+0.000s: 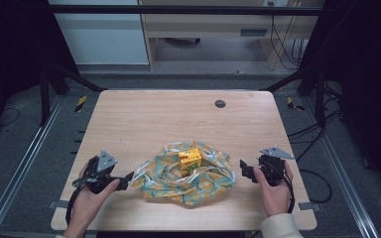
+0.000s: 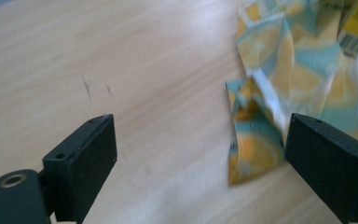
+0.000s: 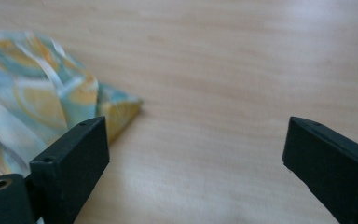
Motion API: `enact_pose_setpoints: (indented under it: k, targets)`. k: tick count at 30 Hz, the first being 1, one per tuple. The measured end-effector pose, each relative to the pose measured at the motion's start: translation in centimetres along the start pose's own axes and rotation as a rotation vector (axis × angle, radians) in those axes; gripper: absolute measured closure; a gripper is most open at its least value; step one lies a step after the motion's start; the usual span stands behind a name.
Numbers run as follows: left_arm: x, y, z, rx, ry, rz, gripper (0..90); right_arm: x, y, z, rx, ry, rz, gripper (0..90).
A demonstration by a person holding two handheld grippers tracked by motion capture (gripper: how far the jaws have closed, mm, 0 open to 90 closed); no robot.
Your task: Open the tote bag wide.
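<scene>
wood bench (image 1: 144,114): cloth (image 1: 188,181) bunched around yellow box (image 1: 190,159) to wrap it; left tongs (image 1: 125,181), right tongs (image 1: 244,170) flank cloth, both wide, empty.

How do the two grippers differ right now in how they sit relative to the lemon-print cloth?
The left gripper has a crumpled cloth corner lying between its jaws, just inside one of them; the right gripper has only bare table between its jaws, the cloth's corner lying beside one jaw. In the high view the left gripper's tips reach the cloth's edge, while the right gripper stands slightly off it. Shared: both are open and grip nothing.
</scene>
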State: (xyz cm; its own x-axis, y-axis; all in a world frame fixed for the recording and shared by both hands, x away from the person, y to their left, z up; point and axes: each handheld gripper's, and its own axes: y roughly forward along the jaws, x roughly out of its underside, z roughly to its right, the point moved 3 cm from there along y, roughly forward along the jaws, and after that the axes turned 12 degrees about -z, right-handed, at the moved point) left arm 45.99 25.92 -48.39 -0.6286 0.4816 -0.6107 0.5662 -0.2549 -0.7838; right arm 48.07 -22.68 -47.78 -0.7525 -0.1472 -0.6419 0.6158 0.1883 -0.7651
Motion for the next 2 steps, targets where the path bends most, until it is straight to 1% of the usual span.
enact_pose_setpoints:
  k: [1,2]
  targets:
    - [0.34,0.13,0.02,0.009,-0.009,-0.017,7.8,0.41,0.16,0.13,0.005,0.000,-0.020,10.3]
    - [0.23,0.02,0.06,0.021,0.010,-0.027,7.1,0.72,0.23,0.18,0.003,0.010,-0.037,11.5]
